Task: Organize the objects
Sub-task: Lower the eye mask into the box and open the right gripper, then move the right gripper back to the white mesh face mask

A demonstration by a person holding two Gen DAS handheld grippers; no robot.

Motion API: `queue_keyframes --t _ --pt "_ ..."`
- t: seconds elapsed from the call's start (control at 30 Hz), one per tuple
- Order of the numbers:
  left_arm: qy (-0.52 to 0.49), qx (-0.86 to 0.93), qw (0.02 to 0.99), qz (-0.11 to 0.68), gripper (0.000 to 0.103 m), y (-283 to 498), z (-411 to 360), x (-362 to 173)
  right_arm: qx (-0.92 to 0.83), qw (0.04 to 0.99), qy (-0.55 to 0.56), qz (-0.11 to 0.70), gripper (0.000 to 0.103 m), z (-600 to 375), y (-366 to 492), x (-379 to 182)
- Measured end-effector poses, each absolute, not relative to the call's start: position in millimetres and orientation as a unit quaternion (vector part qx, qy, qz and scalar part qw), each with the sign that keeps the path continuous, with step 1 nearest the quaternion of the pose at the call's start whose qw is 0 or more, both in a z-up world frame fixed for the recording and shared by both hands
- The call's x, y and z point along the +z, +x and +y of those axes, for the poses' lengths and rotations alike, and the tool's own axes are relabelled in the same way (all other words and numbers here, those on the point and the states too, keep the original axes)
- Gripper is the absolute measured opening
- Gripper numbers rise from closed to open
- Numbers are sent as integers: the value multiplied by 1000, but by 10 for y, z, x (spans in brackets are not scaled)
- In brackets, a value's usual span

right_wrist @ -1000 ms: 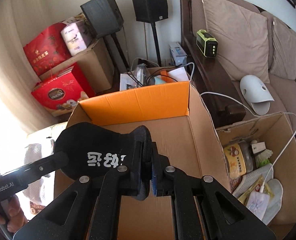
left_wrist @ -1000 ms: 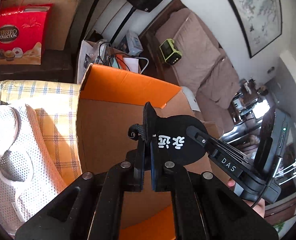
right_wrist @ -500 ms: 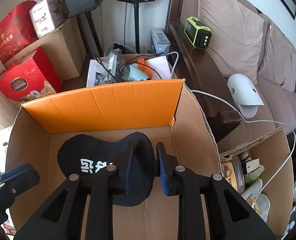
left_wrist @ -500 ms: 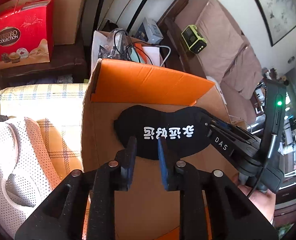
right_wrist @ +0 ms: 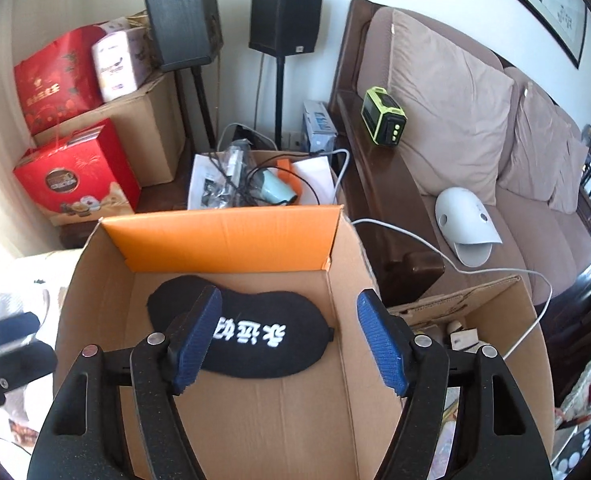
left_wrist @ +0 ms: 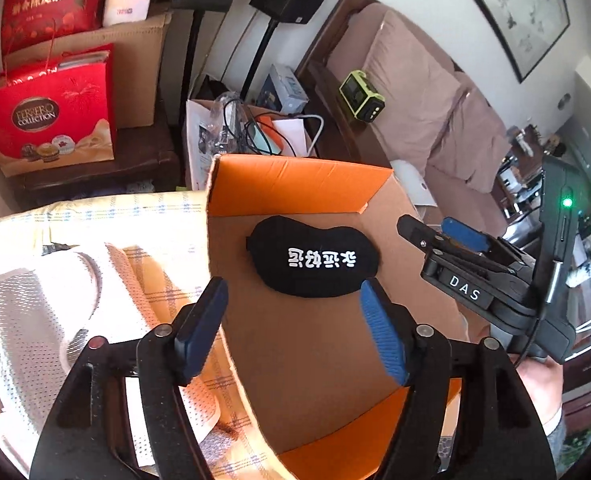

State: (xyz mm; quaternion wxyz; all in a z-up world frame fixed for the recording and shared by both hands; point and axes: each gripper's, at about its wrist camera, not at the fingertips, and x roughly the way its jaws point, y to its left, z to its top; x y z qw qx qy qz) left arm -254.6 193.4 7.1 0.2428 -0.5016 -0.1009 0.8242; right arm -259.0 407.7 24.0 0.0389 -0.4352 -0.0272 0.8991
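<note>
Two grippers: both are angled down over the cardboard box (right_wrist: 347, 264).
Left gripper (left_wrist: 291, 320): jaws are seen opening, nothing gripped; sleep mask (left_wrist: 313, 262) lies ahead at 12 o'clock.
Right gripper (right_wrist: 287, 336): jaws opening, released; mask at 11 o'clock, behind the left finger.
Sleep mask: laid flat on the box floor.

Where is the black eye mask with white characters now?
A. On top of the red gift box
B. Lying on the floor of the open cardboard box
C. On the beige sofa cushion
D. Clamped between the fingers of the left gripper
B: the black eye mask lies flat on the floor of the cardboard box, with no gripper pads touching it.
</note>
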Motion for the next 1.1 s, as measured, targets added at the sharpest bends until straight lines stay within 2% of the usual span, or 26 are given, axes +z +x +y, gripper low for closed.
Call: queue_keyframes --t 0.17,0.23,0.3,0.47,0.53,0.73,0.97,1.1 --pt "-498 835 216 -90 68 -2398 1683 181 898 15 -437 -41 79 3861 -2384 314" --pt "-490 844 202 -80 84 -2327 1554 217 898 6 -439 -35 79 3793 -2320 334" --pt "-482 852 191 -75 92 -2258 1408 240 896 -3 -444 -23 80 3738 -2275 346" --pt "-463 871 155 -54 96 -2057 1014 288 892 -31 -450 -11 80 3536 -2149 347" --pt "-448 882 138 -55 102 -1959 832 289 891 -50 -452 -8 80 3438 -2089 345" --pt "-477 873 89 -51 101 -1877 368 59 886 -88 -455 -8 80 3092 -1985 307" --pt "-531 839 76 -93 96 -1911 140 -261 881 -125 -455 -21 80 2638 -1921 264" --pt "-549 827 77 -87 82 -1921 191 -411 877 -139 -460 -25 80 2466 -1897 204"
